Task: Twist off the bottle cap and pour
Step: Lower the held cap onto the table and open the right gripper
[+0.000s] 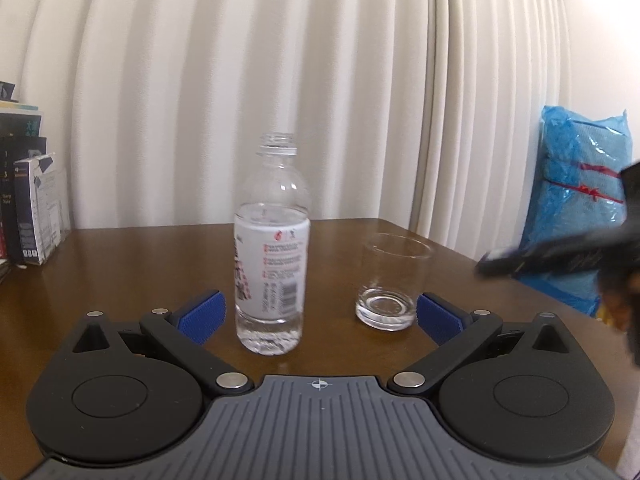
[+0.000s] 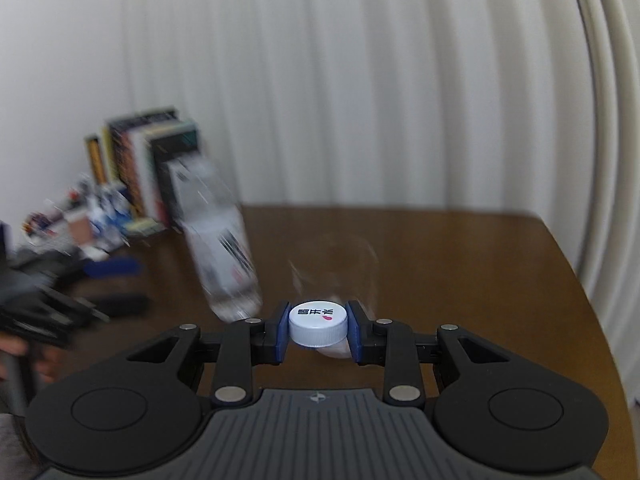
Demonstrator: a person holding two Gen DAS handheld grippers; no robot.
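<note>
A clear water bottle (image 1: 272, 248) with a white label stands uncapped on the brown table (image 1: 140, 264). An empty glass (image 1: 392, 280) stands to its right. My left gripper (image 1: 318, 312) is open, its blue pads either side of bottle and glass, a little short of them and touching neither. My right gripper (image 2: 319, 330) is shut on the white cap (image 2: 318, 324), held above the table. In the right wrist view the bottle (image 2: 224, 252) and glass (image 2: 340, 268) are blurred. The right gripper shows blurred at the right edge of the left wrist view (image 1: 560, 256).
Books and boxes (image 1: 28, 184) stand at the table's back left; they also show in the right wrist view (image 2: 148, 168). A blue plastic-wrapped bundle (image 1: 580, 200) stands beyond the table's right edge. White curtains (image 1: 280, 60) hang behind.
</note>
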